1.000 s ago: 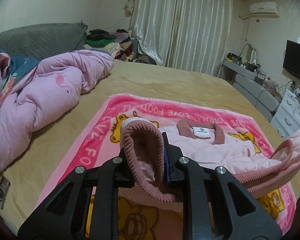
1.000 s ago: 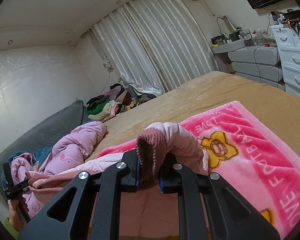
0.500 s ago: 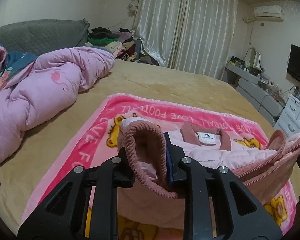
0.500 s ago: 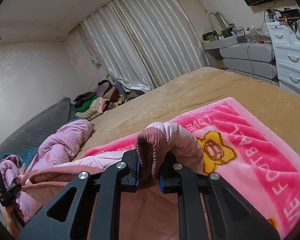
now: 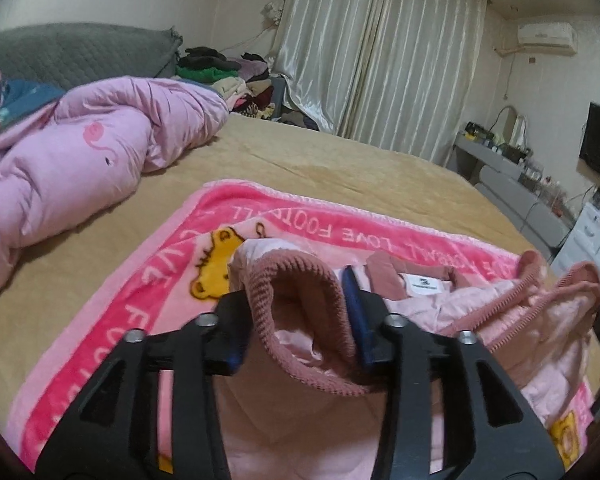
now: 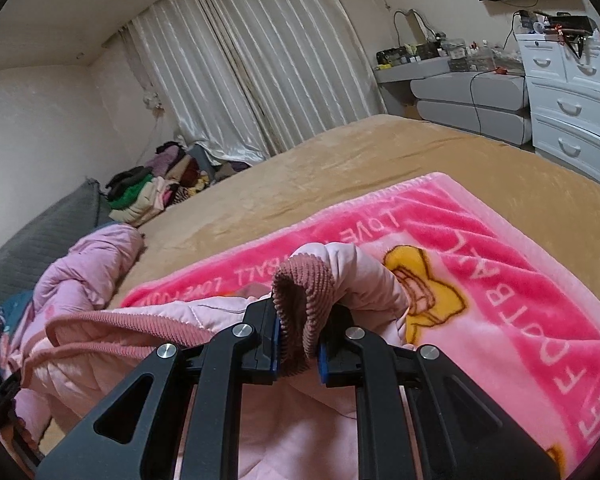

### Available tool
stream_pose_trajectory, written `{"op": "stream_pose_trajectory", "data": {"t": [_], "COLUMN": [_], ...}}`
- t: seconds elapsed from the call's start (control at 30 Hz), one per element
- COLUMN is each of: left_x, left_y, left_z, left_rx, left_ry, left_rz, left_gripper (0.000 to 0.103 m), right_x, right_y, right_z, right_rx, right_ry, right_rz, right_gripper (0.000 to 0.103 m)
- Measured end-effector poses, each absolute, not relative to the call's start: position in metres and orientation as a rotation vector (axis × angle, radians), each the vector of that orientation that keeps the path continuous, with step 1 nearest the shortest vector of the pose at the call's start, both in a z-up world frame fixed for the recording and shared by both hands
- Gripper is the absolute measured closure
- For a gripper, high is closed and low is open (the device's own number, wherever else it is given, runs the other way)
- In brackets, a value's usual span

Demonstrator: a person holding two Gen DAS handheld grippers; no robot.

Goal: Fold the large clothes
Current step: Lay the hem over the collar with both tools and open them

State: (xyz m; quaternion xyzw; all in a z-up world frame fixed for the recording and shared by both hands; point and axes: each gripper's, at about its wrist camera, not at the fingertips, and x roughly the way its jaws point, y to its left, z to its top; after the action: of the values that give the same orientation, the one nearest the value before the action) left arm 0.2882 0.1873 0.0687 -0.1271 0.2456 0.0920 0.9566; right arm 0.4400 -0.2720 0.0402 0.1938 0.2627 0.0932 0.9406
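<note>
Ribbed cuff, lower middle of frame, has just been let loose as the left tongs were opening; right tongs are clenched on the other cuff. Jacket is laid on the blanket, fold nearly set.

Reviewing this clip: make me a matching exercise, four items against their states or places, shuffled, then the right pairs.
Items:
1. left tongs
2. right tongs
3. pink quilt
4. pile of clothes

States:
A. clamped on a ribbed cuff
B. bunched up on the bed beside the blanket
C. stacked near the curtain
D. spread apart, having just been opening, a ribbed cuff loose between them

Pairs: 1-D, 2-A, 3-B, 4-C
</note>
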Motion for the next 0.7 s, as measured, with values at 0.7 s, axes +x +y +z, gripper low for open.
{"op": "stream_pose_trajectory", "data": {"t": [0.7], "left_x": [0.274], "left_y": [0.225], "left_z": [-0.003], "left_rx": [-0.25], "left_ry": [0.652], "left_rz": [0.148], "left_gripper": [0.014], "right_x": [0.496], "right_y": [-0.253], "right_z": [-0.01], "right_rx": [0.354], "right_ry": [0.669], "right_rz": [0.085], "right_gripper": [0.089]}}
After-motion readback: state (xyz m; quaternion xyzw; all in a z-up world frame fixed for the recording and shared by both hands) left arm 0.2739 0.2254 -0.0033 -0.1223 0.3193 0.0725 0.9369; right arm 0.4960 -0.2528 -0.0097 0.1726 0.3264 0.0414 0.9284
